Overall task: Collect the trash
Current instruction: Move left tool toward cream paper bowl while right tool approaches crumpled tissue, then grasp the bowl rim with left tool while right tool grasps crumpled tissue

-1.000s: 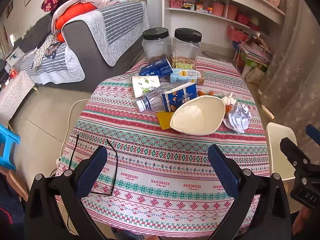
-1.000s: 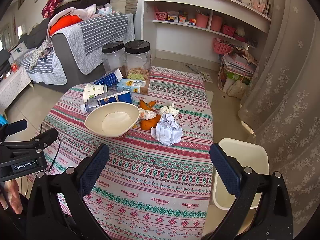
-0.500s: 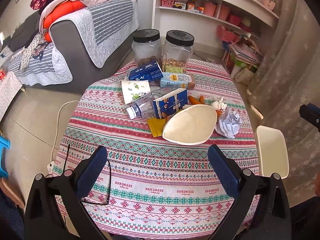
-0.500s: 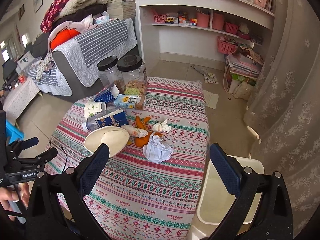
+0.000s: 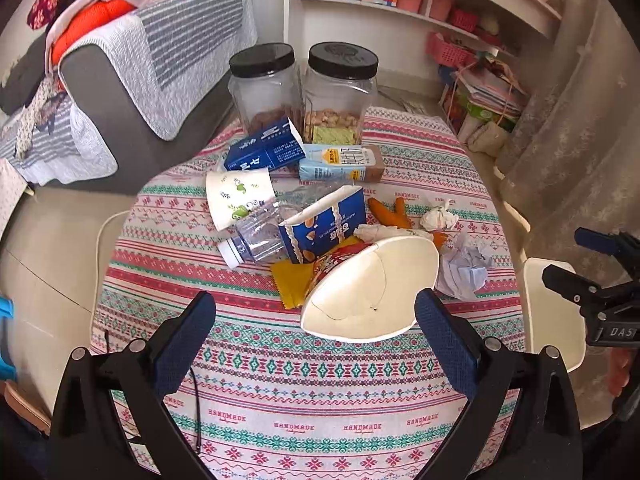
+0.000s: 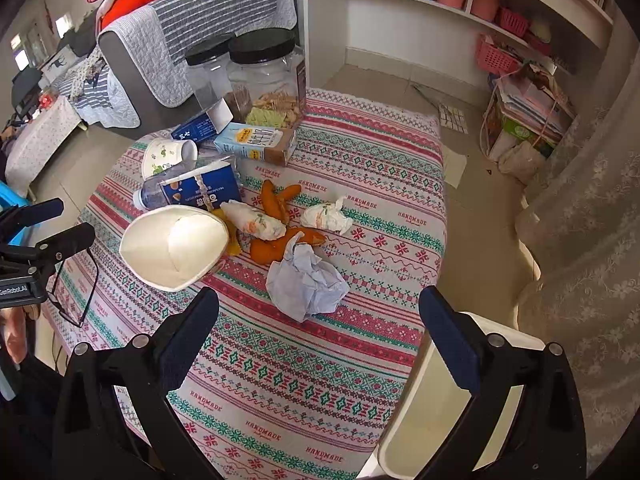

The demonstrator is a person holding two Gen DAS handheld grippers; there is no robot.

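Observation:
Trash lies in the middle of a patterned tablecloth (image 5: 312, 392): a squashed white paper bowl (image 5: 372, 292) (image 6: 176, 246), a crumpled paper ball (image 5: 464, 268) (image 6: 308, 284), orange peels (image 6: 276, 204), tissue wads (image 6: 326, 216), a blue snack carton (image 5: 324, 226), a clear plastic bottle (image 5: 256, 236), a paper cup (image 5: 238, 196) and milk cartons (image 5: 340, 162). My left gripper (image 5: 316, 320) is open and empty, just short of the bowl. My right gripper (image 6: 318, 320) is open and empty, just short of the paper ball.
A cream waste bin (image 6: 440, 412) (image 5: 552, 312) stands off the table's right edge. Two black-lidded jars (image 5: 340, 92) stand at the back. Glasses (image 6: 74, 296) lie near the left edge. A sofa (image 5: 132, 76) and shelves (image 6: 460, 4) lie beyond.
Both grippers have come down and forward toward the table, so the trash pile looks larger and closer. Both stay open and empty. The trash has not moved.

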